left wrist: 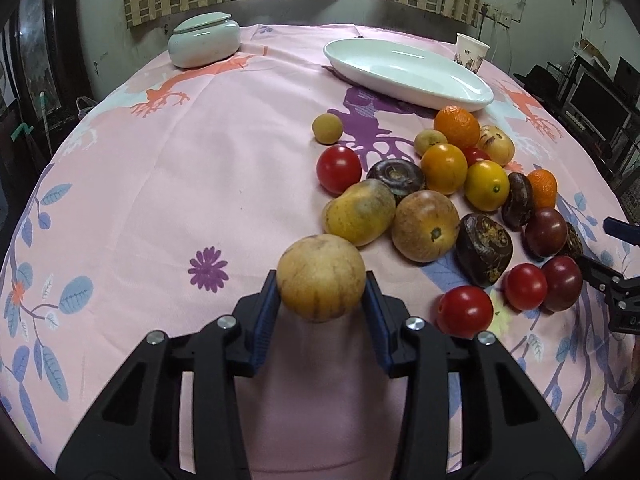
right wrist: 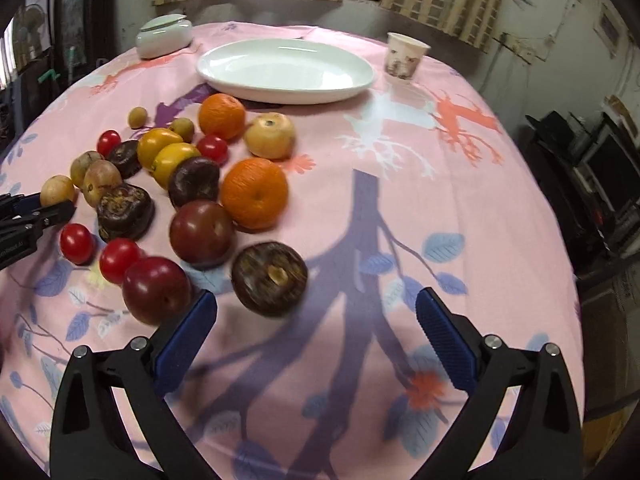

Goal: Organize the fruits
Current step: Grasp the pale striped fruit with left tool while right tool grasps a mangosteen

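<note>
Fruits lie heaped ahead and right of your left gripper point(left wrist: 321, 296), which pinches a tan round fruit point(left wrist: 321, 278); your right gripper point(right wrist: 316, 316) gapes empty, dark chestnut-like fruit point(right wrist: 270, 278) just ahead; white oval dish point(left wrist: 404, 68) lies beyond.

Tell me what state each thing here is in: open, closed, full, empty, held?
Left gripper: shut on a tan round fruit.
Right gripper: open, nothing between its fingers.
White oval plate: empty.
Lidded jar: lid on, slightly askew.
Paper cup: upright; contents cannot be seen.
Loose fruit pile: on the tablecloth, none on the plate.
</note>
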The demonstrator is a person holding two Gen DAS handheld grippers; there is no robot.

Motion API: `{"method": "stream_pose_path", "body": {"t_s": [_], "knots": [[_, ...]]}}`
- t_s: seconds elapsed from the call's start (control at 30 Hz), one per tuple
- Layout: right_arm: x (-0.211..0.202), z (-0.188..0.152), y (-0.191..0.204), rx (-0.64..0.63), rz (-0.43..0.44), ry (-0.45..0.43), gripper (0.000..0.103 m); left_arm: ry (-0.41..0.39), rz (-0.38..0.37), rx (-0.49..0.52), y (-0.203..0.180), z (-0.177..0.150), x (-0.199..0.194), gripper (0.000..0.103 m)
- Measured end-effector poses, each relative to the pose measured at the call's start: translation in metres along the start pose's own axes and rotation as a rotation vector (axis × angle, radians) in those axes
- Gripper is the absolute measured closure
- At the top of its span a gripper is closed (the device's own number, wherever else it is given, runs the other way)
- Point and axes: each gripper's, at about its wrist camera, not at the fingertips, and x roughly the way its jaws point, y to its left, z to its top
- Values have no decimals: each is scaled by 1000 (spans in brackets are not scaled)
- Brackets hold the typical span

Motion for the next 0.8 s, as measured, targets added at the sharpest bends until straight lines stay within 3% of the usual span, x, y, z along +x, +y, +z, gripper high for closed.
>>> {"method": "stream_pose_path", "body": {"t_s": [0.07, 0.13, 0.33, 0.53, 0.67, 0.8], "knots": [[10, 3, 4, -4, 17, 30, 37, 0, -4, -3, 0, 0, 0, 61], [13, 3, 7, 5, 89, 26, 58, 0, -5, -4, 1, 0, 0, 61], [0, -3, 2, 44, 121, -5, 59, 0, -24, -2, 0, 0, -3, 61], [-40, 3, -18, 86, 158, -126, 59, -79, 10, 57, -8, 9, -35, 61], [-52, 32, -26, 74, 182, -184, 59, -115, -10, 80, -11, 45, -54, 61], [-40, 86, -35, 70, 213, -235, 59, -141, -18, 110, -28, 102, -48, 61]]}}
